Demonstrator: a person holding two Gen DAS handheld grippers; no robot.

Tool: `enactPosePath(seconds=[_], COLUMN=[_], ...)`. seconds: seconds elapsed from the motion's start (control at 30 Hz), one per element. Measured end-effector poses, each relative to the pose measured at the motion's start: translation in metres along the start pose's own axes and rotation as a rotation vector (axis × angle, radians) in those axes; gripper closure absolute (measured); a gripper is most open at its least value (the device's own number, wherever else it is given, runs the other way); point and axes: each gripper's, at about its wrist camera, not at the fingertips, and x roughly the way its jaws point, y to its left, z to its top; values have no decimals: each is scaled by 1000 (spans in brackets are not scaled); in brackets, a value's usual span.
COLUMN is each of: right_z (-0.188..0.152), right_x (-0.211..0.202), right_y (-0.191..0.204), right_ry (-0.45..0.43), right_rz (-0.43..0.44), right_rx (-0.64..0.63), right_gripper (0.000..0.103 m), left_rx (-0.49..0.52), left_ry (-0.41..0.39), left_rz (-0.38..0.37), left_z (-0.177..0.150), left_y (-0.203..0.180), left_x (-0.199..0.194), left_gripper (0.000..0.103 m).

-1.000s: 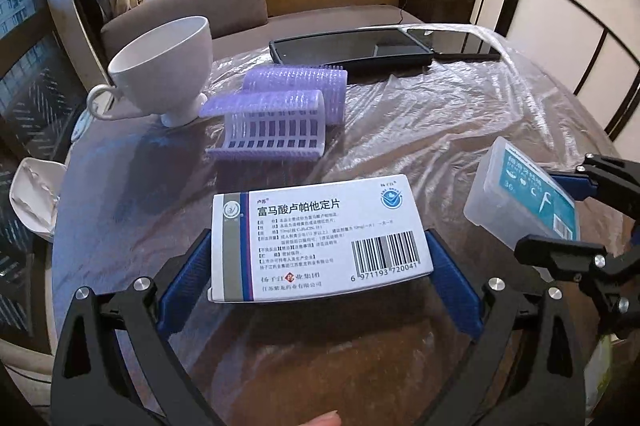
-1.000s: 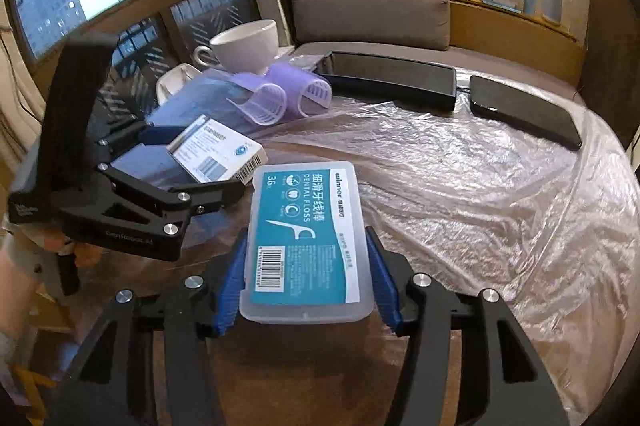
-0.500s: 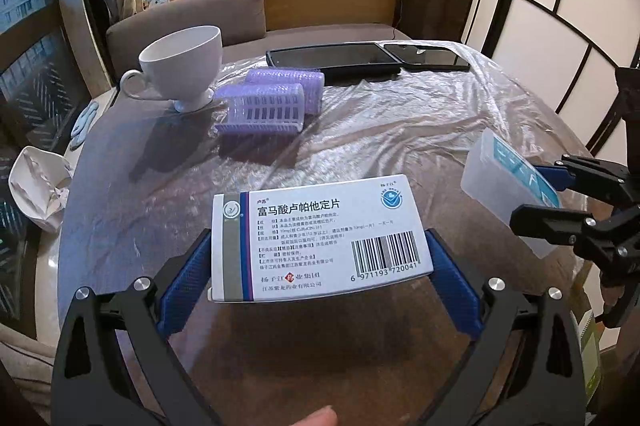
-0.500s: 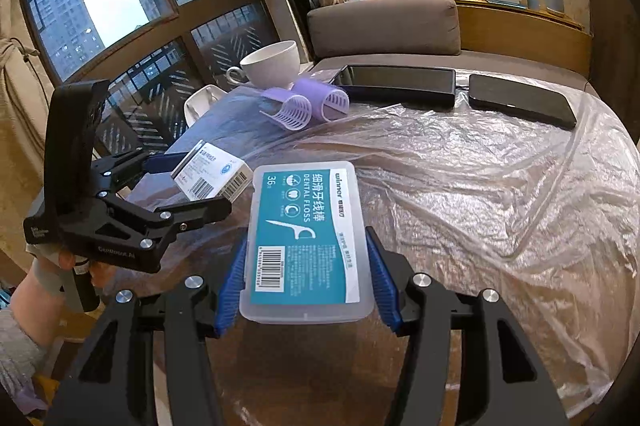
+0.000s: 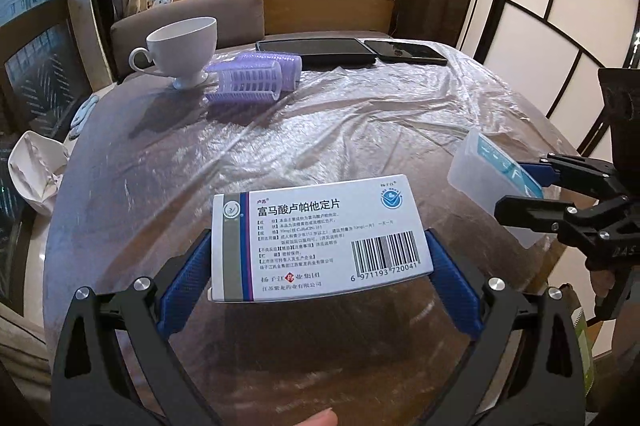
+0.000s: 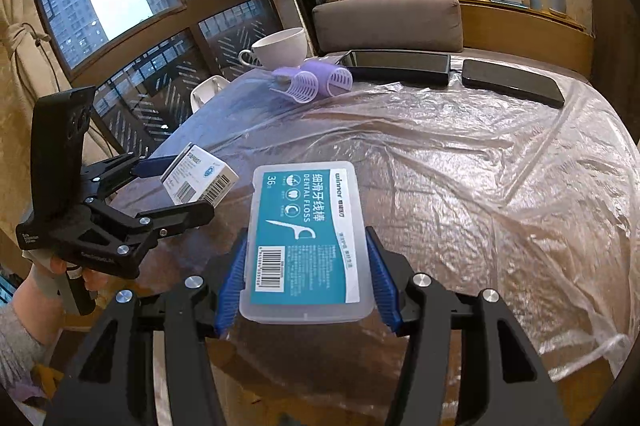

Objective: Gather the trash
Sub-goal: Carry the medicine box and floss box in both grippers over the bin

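Observation:
A white medicine box [image 5: 320, 238] with a barcode sits between the blue pads of my left gripper [image 5: 320, 266], which is shut on it above the table's near edge. In the right wrist view that same box [image 6: 198, 179] and left gripper [image 6: 168, 185] appear at the left. My right gripper [image 6: 306, 278] is shut on a clear dental floss case [image 6: 306, 238] with a teal label. From the left wrist view the floss case [image 5: 492, 177] shows at the right, held in the right gripper [image 5: 528, 185].
The round table [image 5: 340, 129] is covered with crinkled plastic film. At its far side stand a white cup [image 5: 184, 45], purple hair rollers [image 5: 252, 77], a black tablet [image 5: 316, 51] and a black phone [image 5: 404, 50]. Crumpled white paper [image 5: 36, 165] lies off the left edge.
Both grippers have drawn back from the table with their boxes still held. The cup, rollers and tablet now look smaller and farther away.

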Motion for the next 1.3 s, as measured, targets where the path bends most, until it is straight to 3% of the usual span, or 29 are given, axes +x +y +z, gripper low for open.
enactPosePath(seconds=[0.57,1.3], right_z=[-20,-57], right_x=[-28,-50], right_y=[17,28], right_ry=[-23,-9], right_rz=[-14,8], right_rx=[-75,-79], right_gripper=[49,49], left_rx=[6,35], left_ry=[-57,-61], left_rz=[-18,-16], left_z=[-27,-59], left_y=[-22,-49], left_x=[-32,-60], left_gripper=[3,3])
